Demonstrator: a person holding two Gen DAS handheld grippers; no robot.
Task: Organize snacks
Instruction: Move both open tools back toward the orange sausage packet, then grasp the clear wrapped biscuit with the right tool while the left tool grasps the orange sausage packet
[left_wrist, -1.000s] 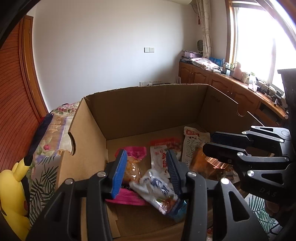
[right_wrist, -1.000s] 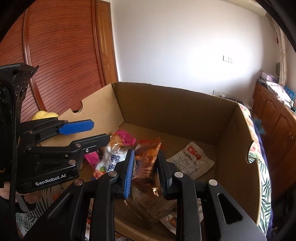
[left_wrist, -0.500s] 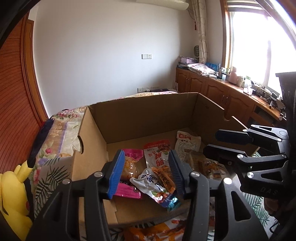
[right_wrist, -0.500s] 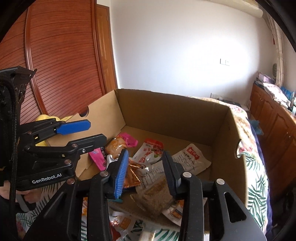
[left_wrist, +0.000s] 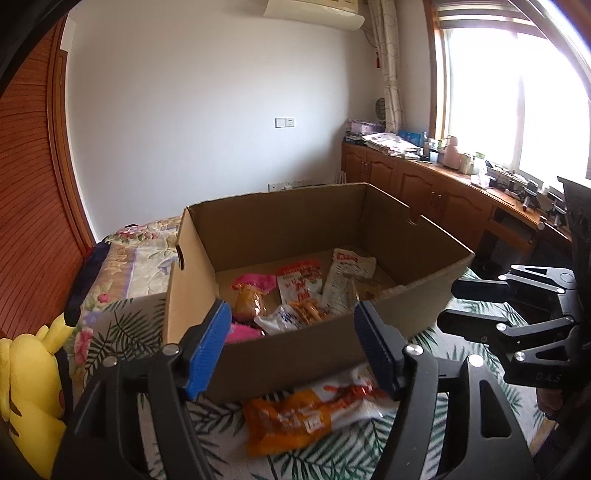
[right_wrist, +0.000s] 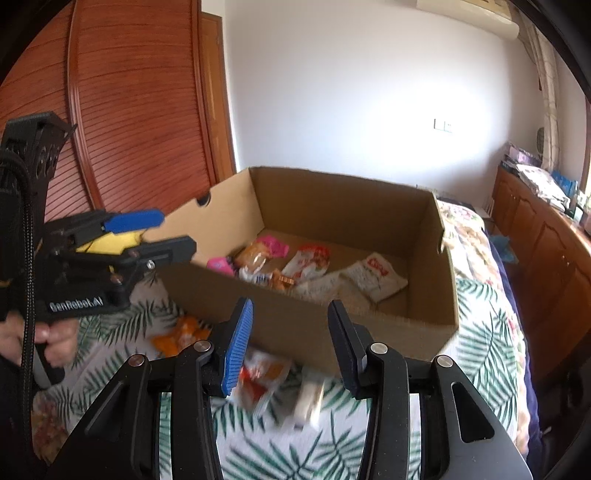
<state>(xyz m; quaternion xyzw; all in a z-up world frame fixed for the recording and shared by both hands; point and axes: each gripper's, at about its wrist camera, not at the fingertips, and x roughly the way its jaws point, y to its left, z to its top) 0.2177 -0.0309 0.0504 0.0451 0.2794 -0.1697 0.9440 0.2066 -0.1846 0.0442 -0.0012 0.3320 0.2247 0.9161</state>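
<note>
A brown cardboard box (left_wrist: 280, 236) (right_wrist: 424, 288) stands on a leaf-patterned bedspread and holds several snack packets (left_wrist: 299, 291) (right_wrist: 306, 264). My left gripper (left_wrist: 291, 347) hangs in front of the box's near wall; its jaws are opening and nothing is between them. Below it an orange and white snack packet (left_wrist: 310, 410) lies on the bedspread. My right gripper (right_wrist: 290, 343) is open and empty before the same wall, above loose packets (right_wrist: 262, 376) on the bed. Another orange packet (right_wrist: 177, 334) lies further left.
A yellow plush toy (left_wrist: 26, 391) sits at the bed's left edge by a wooden sliding door (right_wrist: 122, 110). Wooden cabinets (left_wrist: 436, 192) with clutter run under the window at right. A person's hand (right_wrist: 44, 336) grips the left tool.
Both grippers let go of their packets into the box, opened, and drew back out of it over the near wall. Loose packets on the bedspread have come into view.
</note>
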